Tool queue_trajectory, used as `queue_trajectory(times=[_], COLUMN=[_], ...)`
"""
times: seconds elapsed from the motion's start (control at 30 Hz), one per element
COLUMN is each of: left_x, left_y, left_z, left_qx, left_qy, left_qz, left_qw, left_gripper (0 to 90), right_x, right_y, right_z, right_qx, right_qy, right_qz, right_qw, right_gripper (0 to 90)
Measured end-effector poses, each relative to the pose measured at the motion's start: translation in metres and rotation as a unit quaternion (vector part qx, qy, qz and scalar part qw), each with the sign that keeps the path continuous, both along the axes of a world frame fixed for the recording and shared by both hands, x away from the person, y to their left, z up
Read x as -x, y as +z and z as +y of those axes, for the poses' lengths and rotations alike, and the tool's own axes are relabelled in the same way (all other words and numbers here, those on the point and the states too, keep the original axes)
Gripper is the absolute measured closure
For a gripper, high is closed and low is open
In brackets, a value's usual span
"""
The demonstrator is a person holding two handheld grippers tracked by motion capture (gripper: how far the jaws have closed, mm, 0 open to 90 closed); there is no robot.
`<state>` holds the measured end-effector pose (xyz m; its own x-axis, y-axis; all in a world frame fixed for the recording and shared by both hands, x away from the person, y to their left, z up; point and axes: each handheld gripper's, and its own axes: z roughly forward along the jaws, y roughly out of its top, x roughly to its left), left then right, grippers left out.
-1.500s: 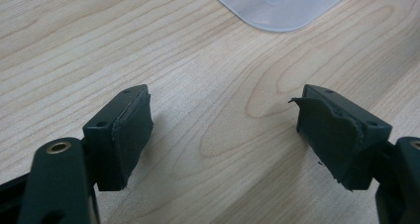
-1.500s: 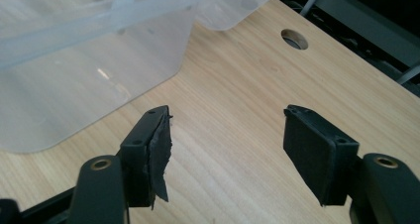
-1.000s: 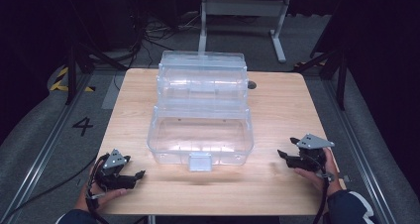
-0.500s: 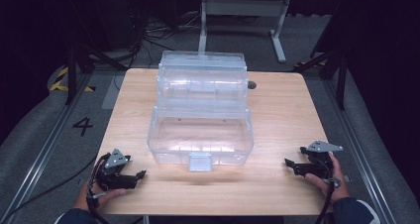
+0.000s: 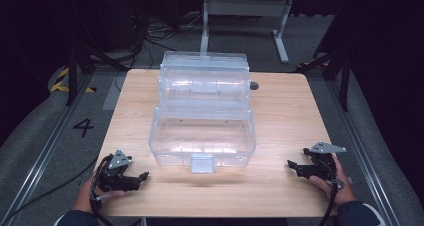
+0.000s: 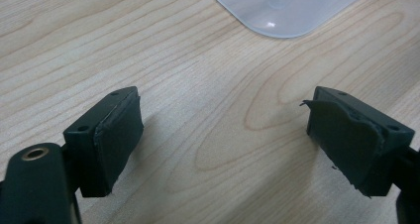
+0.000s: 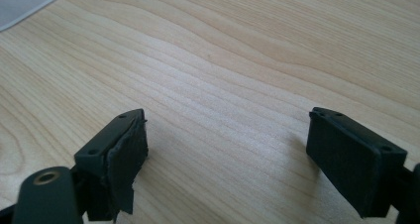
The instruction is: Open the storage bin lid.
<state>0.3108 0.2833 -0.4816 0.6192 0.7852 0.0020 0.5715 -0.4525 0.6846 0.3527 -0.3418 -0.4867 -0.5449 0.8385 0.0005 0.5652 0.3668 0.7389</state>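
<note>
Both grippers low at near table edge, clear box between and beyond them.

Left black two-jaw gripper rests on the light wooden table, jaws wide apart, nothing between; right black two-jaw gripper likewise spread and empty, held by a hand. Ahead of both, inward, sits the open clear plastic latch box, apart from either gripper, its lid raised at the far side.
</note>
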Motion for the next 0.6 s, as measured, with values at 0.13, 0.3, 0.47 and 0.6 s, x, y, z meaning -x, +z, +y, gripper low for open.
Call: queue_trajectory(times=[0.13, 0.3, 0.47, 0.6], left_x=[0.0, 0.0, 0.0002, 0.0001], left_y=[0.0, -0.0002, -0.0001, -0.0001], left_z=[0.0, -0.0006, -0.0007, -0.0007], left_qx=[0.0, 0.003, 0.003, 0.003], left_qy=[0.0, 0.003, 0.004, 0.003], left_qz=[0.0, 0.003, 0.004, 0.003], left_qw=[1.0, 1.0, 1.0, 1.0], left_gripper=[14.4, 14.4, 14.4, 14.4], right_x=[0.0, 0.0, 0.0, 0.0], right_y=[0.0, 0.0001, 0.0001, 0.0001], right_z=[0.0, 0.0, 0.0, 0.0], right_qx=[0.0, 0.0, 0.0, 0.0], right_qy=[0.0, 0.0, 0.0, 0.0], right_qz=[0.0, 0.0, 0.0, 0.0], right_qw=[1.0, 1.0, 1.0, 1.0], right_gripper=[16.1, 16.1, 16.0, 15.9])
